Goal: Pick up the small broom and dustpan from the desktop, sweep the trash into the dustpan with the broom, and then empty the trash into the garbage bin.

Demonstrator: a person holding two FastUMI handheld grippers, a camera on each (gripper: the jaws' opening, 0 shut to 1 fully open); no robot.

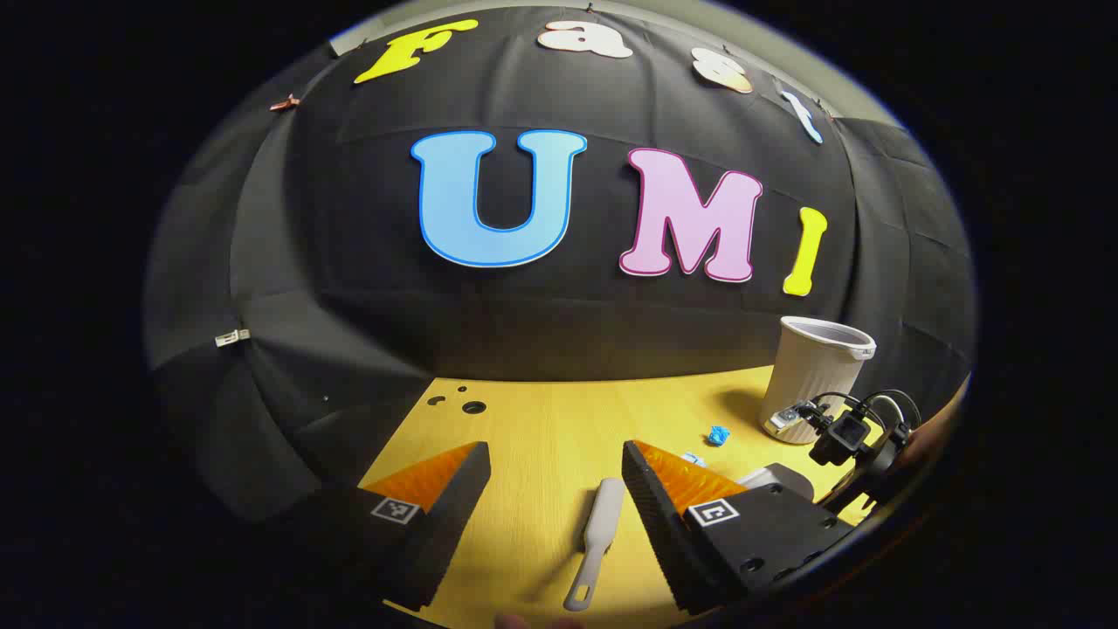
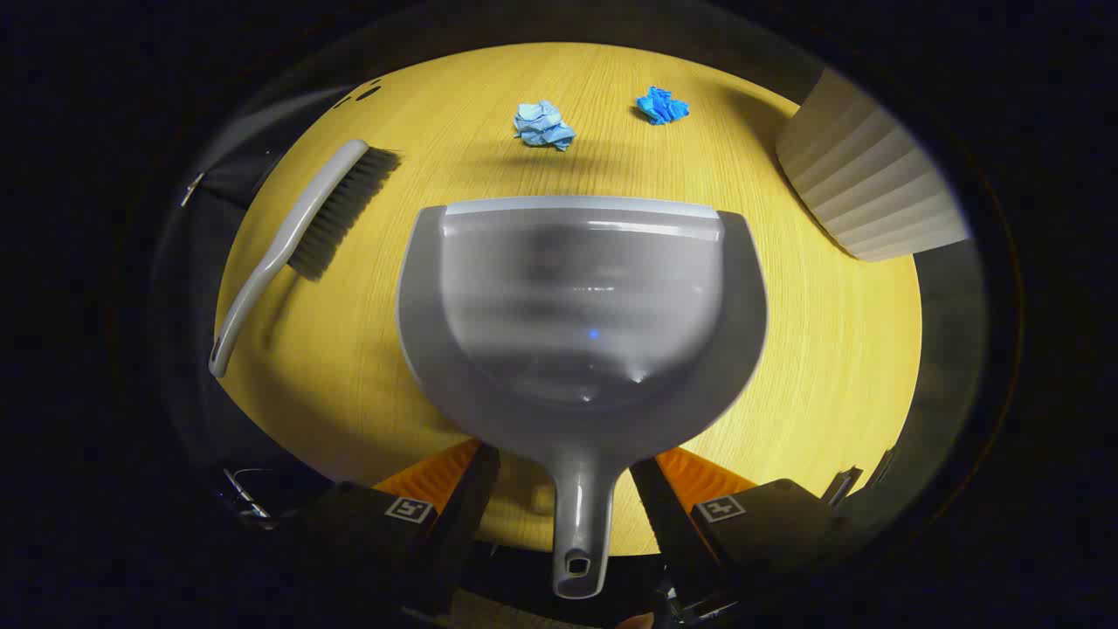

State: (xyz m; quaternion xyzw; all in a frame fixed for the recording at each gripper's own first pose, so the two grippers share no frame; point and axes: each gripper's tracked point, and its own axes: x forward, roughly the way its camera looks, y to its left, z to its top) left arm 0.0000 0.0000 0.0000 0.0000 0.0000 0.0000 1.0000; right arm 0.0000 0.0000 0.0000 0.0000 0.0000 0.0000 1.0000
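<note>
In the left gripper view the small grey broom (image 1: 596,537) lies on the yellow desktop (image 1: 541,428). Its handle points toward me, between the fingers of my open left gripper (image 1: 555,454) and nearer the right finger; nothing touches it. In the right gripper view the grey dustpan (image 2: 581,306) rests flat, mouth facing away. Its handle (image 2: 581,511) runs back between the spread fingers of my open right gripper (image 2: 563,459), with a gap on each side. The broom (image 2: 297,231) lies left of the pan. Two crumpled blue scraps (image 2: 543,124) (image 2: 661,105) sit beyond the pan's lip.
A ribbed white garbage bin (image 1: 817,376) (image 2: 865,175) stands at the far right of the desk, close to the blue scraps. In the left gripper view the other gripper's camera and cables (image 1: 852,432) show in front of the bin. Small holes (image 1: 472,406) mark the desk's far left corner.
</note>
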